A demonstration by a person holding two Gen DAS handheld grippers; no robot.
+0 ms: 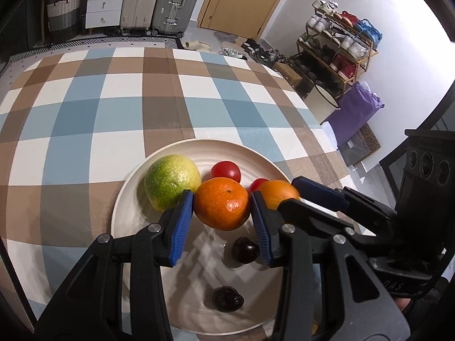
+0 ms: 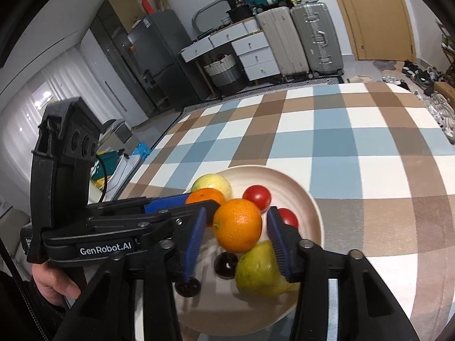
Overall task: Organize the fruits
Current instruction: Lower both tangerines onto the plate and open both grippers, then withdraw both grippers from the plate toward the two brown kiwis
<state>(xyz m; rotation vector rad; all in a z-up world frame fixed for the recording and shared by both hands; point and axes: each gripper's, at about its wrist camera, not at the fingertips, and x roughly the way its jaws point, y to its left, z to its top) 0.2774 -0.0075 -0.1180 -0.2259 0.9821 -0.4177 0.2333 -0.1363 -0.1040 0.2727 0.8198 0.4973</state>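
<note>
Blue ribbed pads of the left hand-held gripper (image 1: 222,209) sit on either side of a mandarin (image 1: 221,204), both pads touching its skin, so the jaws are closed onto it above the plate (image 1: 125,199). The right hand-held gripper (image 2: 235,226) brackets a second orange (image 2: 237,225); its jaws stand just wider than the fruit, a thin gap showing on the right pad's side, and I cannot tell whether the left pad touches, so whether it grips is unclear.

Both fruits hang over a cream plate that rests on a counter (image 1: 85,108) covered in a blue, brown and white checked cloth. Just left of the mandarin lies a green-yellow citrus fruit (image 1: 172,182), touching or nearly touching the left pad. Behind it sits a red tomato (image 1: 226,170), with a second tomato (image 2: 288,217) partly hidden beside the right gripper's finger. Two dark cherries (image 1: 245,250) lie on the plate's near side, under the left gripper. In the right wrist view a yellow-green pear (image 2: 256,272) lies below the orange, against the right pad.

Beyond the counter stand suitcases (image 1: 177,0), white drawers (image 1: 103,2) and a shoe rack (image 1: 338,45).
</note>
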